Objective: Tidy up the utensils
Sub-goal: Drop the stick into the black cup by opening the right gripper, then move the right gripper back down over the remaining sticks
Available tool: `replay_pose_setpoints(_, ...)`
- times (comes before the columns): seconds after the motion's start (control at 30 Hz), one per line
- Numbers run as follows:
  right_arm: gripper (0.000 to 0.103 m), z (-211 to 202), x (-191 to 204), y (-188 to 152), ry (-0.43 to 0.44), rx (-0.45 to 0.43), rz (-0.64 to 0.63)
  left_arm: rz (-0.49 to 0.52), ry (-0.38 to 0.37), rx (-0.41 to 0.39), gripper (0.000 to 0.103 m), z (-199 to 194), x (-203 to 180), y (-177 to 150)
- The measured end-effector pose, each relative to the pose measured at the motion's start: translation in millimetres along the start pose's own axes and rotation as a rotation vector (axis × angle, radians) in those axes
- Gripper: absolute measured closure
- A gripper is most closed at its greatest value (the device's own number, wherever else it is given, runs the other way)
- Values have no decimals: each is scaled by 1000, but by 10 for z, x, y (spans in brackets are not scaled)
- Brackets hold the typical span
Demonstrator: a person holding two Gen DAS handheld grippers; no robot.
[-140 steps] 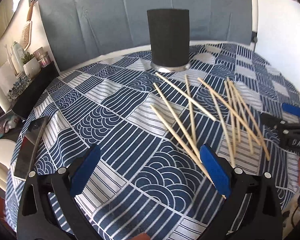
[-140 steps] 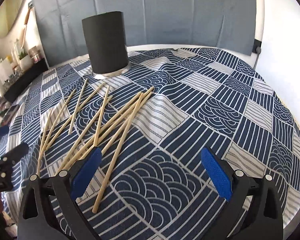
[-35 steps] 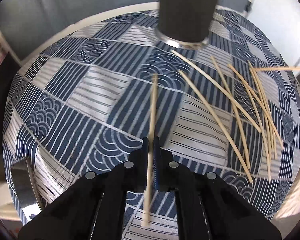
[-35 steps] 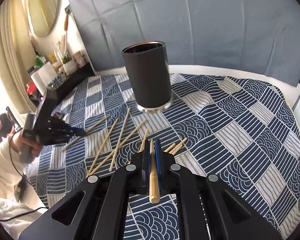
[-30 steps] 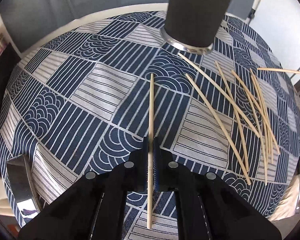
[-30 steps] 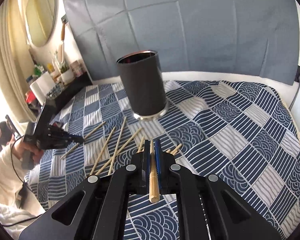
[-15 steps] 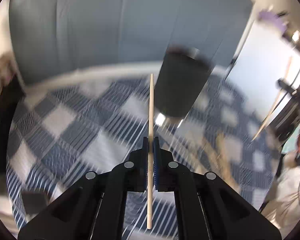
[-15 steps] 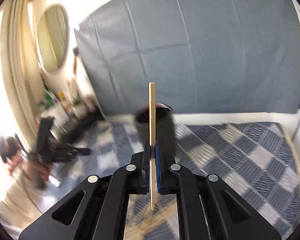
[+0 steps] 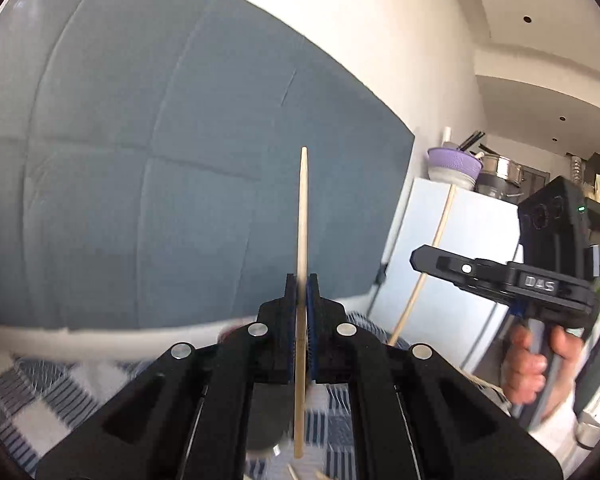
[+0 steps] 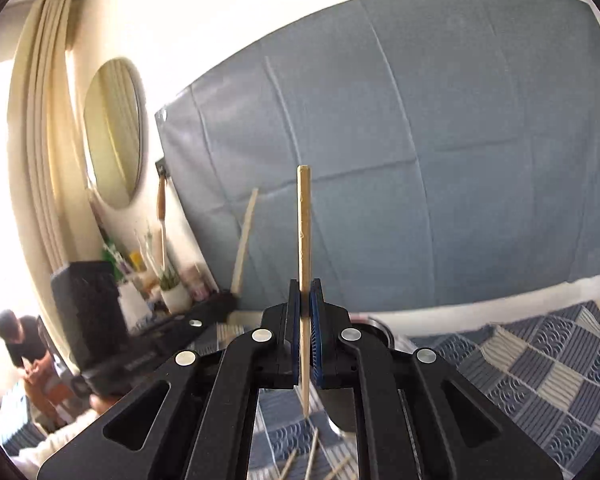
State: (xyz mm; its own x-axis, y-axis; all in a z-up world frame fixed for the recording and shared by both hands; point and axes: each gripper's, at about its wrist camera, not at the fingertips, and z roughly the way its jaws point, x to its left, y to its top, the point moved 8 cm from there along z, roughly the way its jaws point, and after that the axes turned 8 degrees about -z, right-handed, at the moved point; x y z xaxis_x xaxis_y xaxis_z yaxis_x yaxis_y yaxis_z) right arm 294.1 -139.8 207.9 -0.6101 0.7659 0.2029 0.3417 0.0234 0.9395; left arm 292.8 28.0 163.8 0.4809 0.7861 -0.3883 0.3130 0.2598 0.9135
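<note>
In the left wrist view my left gripper [image 9: 302,286] is shut on a wooden chopstick [image 9: 302,216] that stands upright against the grey backdrop. To its right my right gripper [image 9: 418,258], held by a hand [image 9: 530,356], carries a slanted second chopstick [image 9: 436,236]. The right wrist view shows the right gripper [image 10: 305,294] shut on that chopstick [image 10: 304,224], also upright. The left gripper [image 10: 228,302] is at the left there with its chopstick [image 10: 245,236]. The black cylindrical holder [image 10: 374,325] sits just below and behind the jaws, mostly hidden; in the left wrist view a dark part of the holder [image 9: 266,416] shows between the arms.
Loose chopsticks [image 10: 312,454] lie on the blue-and-white patterned tablecloth [image 10: 540,364] below. A white fridge [image 9: 460,248] stands at the right. A cluttered shelf [image 10: 168,292], a round mirror [image 10: 116,132] and a person [image 10: 18,344] are at the far left.
Both grippers have risen from the table and tipped up toward level, each carrying its chopstick. The views now show the backdrop and walls, and the holder has dropped low behind the jaws.
</note>
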Motion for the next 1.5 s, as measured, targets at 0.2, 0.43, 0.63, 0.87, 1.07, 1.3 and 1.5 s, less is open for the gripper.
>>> replay_pose_setpoints(0.2, 98, 221, -92, 127, -74, -80, -40, 34, -45, -66, 98, 521, 11, 152)
replay_pose_setpoints(0.43, 98, 627, -324, -123, -91, -36, -23, 1, -26, -73, 98, 926, 213, 41)
replay_pose_setpoints(0.63, 63, 677, -451, -209, -148, -37, -25, 58, 21, -110, 56, 833, 155, -33)
replay_pose_setpoints(0.87, 15, 283, -415, -82, -271, -103, -108, 116, 85, -97, 6, 469, 122, 20)
replay_pose_setpoints(1.07, 10, 64, -273, -92, -275, -74, -121, 143, 195, -45, 6, 237, 96, -54)
replay_pose_setpoints(1.3, 8, -149, -85, -318, -303, -4, -166, 199, 419, 63, 6, 52, 150, -351)
replay_pose_setpoints(1.5, 8, -165, 23, -565, -296, 69, -163, 186, 500, 215, 6, -47, 205, -752)
